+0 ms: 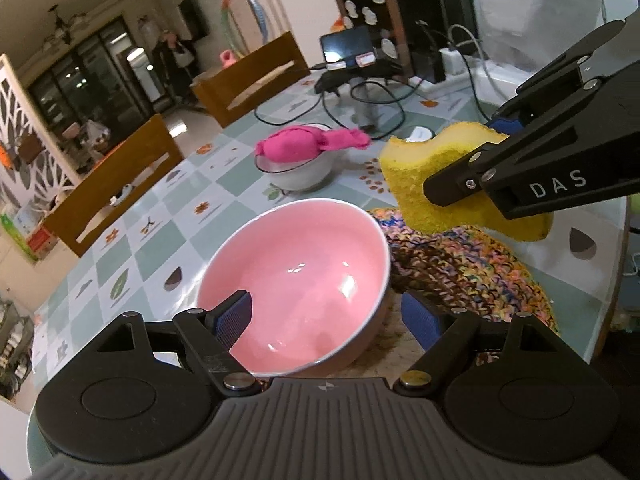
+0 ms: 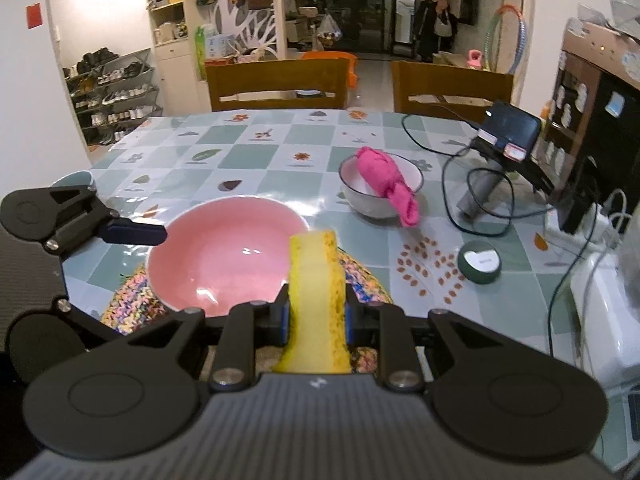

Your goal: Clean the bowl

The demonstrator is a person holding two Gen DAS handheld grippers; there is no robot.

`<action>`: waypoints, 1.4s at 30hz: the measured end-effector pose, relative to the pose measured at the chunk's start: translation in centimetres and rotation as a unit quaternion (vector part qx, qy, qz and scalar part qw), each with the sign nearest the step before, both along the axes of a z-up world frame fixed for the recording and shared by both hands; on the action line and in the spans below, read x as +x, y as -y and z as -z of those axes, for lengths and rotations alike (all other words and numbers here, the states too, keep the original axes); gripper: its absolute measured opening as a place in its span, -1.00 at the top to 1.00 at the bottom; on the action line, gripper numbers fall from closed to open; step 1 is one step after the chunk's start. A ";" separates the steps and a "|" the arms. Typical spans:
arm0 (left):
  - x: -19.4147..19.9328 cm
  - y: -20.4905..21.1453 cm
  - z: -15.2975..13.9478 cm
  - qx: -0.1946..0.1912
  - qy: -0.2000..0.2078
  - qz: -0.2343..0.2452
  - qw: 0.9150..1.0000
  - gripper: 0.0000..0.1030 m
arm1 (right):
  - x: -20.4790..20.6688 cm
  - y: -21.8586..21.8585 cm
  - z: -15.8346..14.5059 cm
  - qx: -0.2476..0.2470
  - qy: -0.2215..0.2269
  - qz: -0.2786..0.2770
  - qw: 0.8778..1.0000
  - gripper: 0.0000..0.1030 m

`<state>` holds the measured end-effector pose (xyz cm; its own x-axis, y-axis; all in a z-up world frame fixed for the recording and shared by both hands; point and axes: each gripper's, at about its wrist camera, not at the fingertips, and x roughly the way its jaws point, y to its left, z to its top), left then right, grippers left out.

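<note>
A pink bowl [image 1: 296,280] [image 2: 224,256] sits on a multicoloured crocheted mat [image 1: 472,276]. My left gripper [image 1: 328,318] is open and straddles the bowl's near wall. One blue pad [image 1: 236,316] hangs over the inside and the other is outside the rim, neither pressing. In the right wrist view one of its fingers [image 2: 132,232] reaches to the bowl's left rim. My right gripper [image 2: 316,312] [image 1: 466,156] is shut on a yellow sponge [image 2: 316,280] [image 1: 420,184]. The sponge hangs above the mat, just right of the bowl and clear of it.
A white bowl [image 2: 372,200] with a pink cloth [image 2: 384,180] draped in it stands farther back. A round green object [image 2: 480,266], black cables [image 2: 480,200] and a tablet [image 2: 512,128] lie to the right. Two wooden chairs [image 2: 280,80] line the far edge of the checked table [image 2: 260,160].
</note>
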<state>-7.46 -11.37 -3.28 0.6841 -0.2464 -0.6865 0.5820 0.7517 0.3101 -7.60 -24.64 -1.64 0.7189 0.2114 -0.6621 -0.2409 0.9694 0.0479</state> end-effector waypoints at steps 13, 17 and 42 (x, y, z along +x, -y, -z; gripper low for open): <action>0.3 1.4 1.0 0.037 -0.018 0.018 0.999 -0.61 | 0.1 1.1 2.8 -0.004 -0.037 0.016 0.999 0.52; 0.5 1.7 1.4 0.048 -0.031 0.018 0.998 -0.61 | 0.2 1.4 3.7 -0.016 -0.046 0.016 0.999 0.51; 1.0 1.4 1.8 0.044 -0.042 0.016 0.998 -0.47 | -1.2 0.9 3.9 0.025 -0.053 -0.024 0.998 -0.13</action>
